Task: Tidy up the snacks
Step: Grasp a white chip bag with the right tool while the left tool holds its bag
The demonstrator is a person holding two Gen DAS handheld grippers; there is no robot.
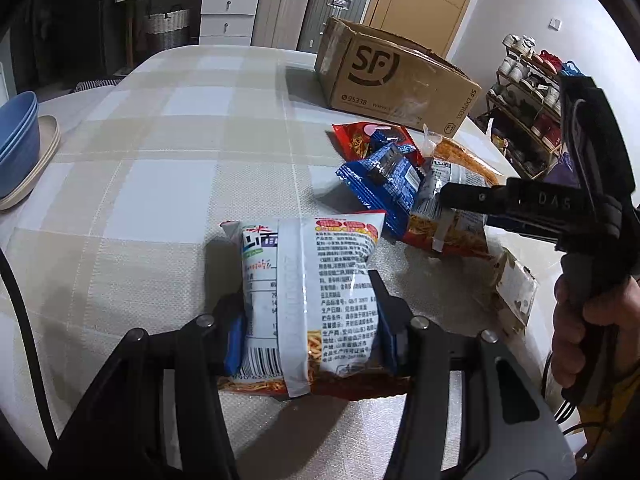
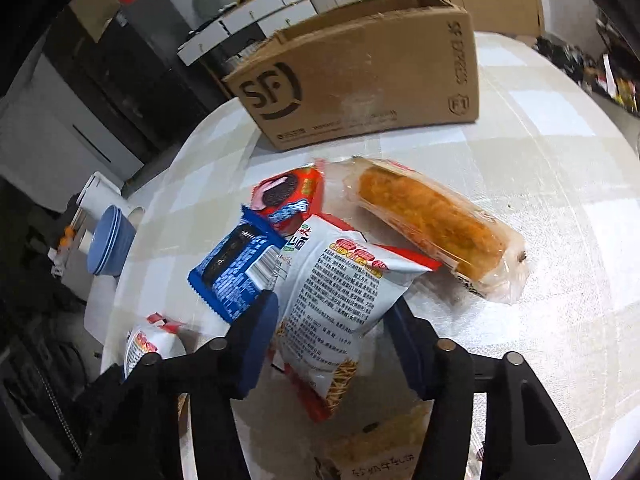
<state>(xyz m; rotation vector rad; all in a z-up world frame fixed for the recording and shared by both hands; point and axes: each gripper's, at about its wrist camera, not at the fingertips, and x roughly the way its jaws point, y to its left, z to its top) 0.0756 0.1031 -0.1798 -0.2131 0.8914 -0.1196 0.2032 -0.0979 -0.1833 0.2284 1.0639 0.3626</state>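
Your two noodle-snack packets are each already between a pair of pads. The packet in your left claw [image 1: 312, 336] lies lengthwise away from you, its long axis running from 6 toward 12 o'clock in the left wrist view, with the blue pads clenched on its near end at both sides; this left packet [image 1: 308, 280] looks lifted just off the checked surface [image 1: 160, 160]. The second packet [image 2: 336, 300] sits in your right claw [image 2: 332, 344], tilted, its long axis leaning toward 1 o'clock in the right wrist view, and the pads appear pressed against its flanks, so I judge it gripped. Behind it, at 11 o'clock, lie the blue cookie pack [image 2: 236, 268] and the red cookie pack [image 2: 288, 196], and at 2 o'clock the orange roll in clear wrap [image 2: 436, 232], touching the pile. The open cardboard box [image 2: 360, 76] stands beyond, at 12 o'clock from the right claw, nearer that hand than the left. Stacked blue bowls [image 1: 18, 140] sit far off at 9 o'clock.
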